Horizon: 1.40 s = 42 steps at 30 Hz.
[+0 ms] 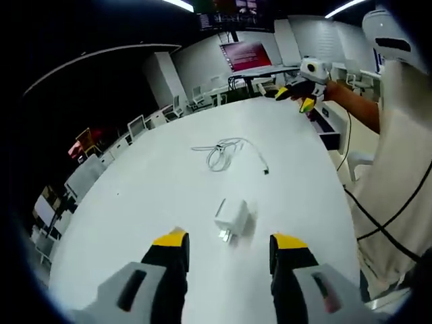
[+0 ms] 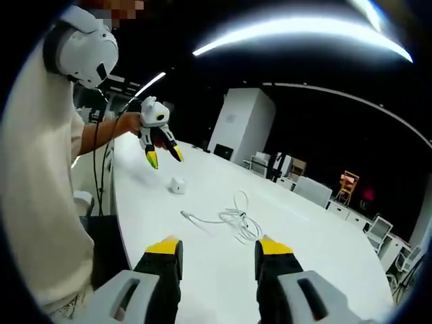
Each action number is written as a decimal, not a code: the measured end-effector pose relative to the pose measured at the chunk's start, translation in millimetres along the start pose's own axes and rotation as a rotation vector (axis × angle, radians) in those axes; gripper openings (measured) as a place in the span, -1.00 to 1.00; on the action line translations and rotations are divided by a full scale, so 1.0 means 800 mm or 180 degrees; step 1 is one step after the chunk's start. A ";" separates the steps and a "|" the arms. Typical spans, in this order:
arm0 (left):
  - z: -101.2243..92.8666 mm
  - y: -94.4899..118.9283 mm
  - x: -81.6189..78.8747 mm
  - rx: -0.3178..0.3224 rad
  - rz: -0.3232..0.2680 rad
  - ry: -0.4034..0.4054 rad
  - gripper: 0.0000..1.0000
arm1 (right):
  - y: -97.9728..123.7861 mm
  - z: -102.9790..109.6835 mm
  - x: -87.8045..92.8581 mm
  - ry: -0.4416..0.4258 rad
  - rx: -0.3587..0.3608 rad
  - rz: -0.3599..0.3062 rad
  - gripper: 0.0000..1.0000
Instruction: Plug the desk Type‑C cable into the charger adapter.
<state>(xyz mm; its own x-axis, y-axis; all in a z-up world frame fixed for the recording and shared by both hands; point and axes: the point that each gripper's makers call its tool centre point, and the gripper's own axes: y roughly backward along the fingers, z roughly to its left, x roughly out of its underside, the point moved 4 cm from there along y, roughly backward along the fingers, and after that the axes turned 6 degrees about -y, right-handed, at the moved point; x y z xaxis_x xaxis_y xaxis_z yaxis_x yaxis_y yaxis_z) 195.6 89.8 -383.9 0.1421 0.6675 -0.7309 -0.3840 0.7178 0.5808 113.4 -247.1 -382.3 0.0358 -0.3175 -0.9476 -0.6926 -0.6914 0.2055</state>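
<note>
Two grippers hang above the white table (image 1: 135, 196), both spread wide and holding nothing; the left gripper (image 1: 228, 244) frames the charger adapter (image 1: 231, 217) at lower centre; the right gripper (image 2: 214, 251) faces the coiled Type-C cable (image 2: 236, 217) mid-frame, well apart from the adapter.
</note>
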 end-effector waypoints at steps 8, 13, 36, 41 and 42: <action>0.003 -0.022 -0.007 0.0181 0.0178 -0.0082 -0.06 | -0.004 0.004 0.004 -0.0009 -0.0075 0.0047 -0.12; 0.004 -0.030 -0.012 0.0336 0.0243 -0.0134 -0.06 | -0.002 0.005 0.009 -0.0016 -0.0093 0.0094 -0.12; 0.007 -0.075 -0.012 0.0737 0.0478 -0.0095 -0.22 | 0.007 -0.001 0.017 -0.0077 0.0005 0.0108 -0.11; 0.004 -0.079 -0.011 0.0816 0.0540 -0.0105 -0.24 | 0.007 -0.004 0.017 -0.0096 0.0023 0.0075 -0.12; 0.004 -0.080 -0.012 0.0826 0.0546 -0.0110 -0.25 | 0.007 -0.005 0.017 -0.0096 0.0025 0.0070 -0.12</action>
<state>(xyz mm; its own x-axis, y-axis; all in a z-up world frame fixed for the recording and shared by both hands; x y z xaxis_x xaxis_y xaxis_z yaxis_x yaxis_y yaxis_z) 221.5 38.5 -413.0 0.1281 0.7864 -0.6043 -0.1598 0.6177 0.7700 112.6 -257.9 -393.0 -0.0011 -0.3129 -0.9498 -0.6987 -0.6792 0.2246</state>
